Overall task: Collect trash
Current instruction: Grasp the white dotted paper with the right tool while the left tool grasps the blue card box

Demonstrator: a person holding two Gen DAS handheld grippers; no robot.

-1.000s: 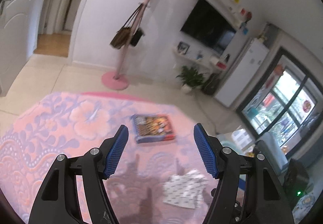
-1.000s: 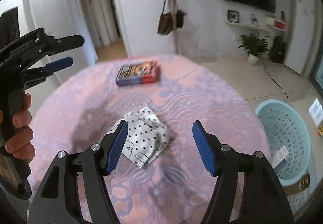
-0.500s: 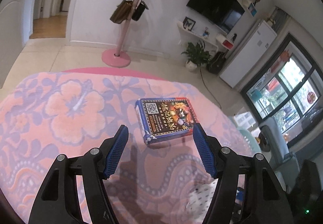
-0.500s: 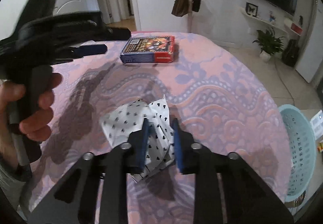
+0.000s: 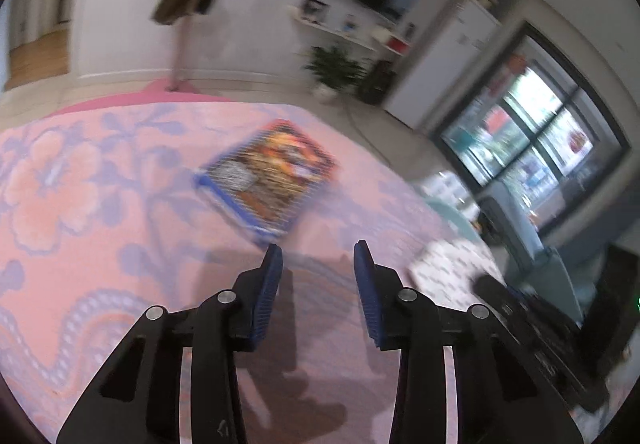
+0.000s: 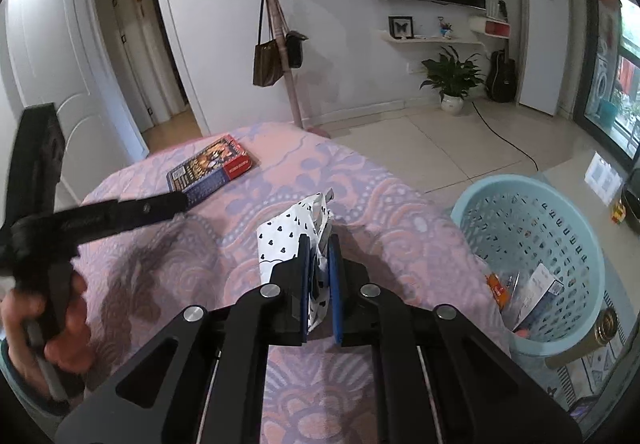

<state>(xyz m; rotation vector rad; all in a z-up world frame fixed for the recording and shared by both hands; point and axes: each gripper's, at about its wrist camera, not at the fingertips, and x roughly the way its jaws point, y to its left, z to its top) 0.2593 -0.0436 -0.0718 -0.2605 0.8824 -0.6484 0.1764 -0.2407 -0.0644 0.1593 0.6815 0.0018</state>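
The right tool (image 6: 319, 276) is clamped on the bag (image 6: 294, 232), ready to carry it to the basket (image 6: 532, 212). The left tool (image 5: 318, 256), its jaws just narrowing and empty, nears the box (image 5: 268, 180) on the bench (image 5: 80, 204).

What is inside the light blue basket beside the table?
The basket holds a white box and an orange wrapper, plus something clear that is hard to identify. Its near wall hides the rest of the bottom.
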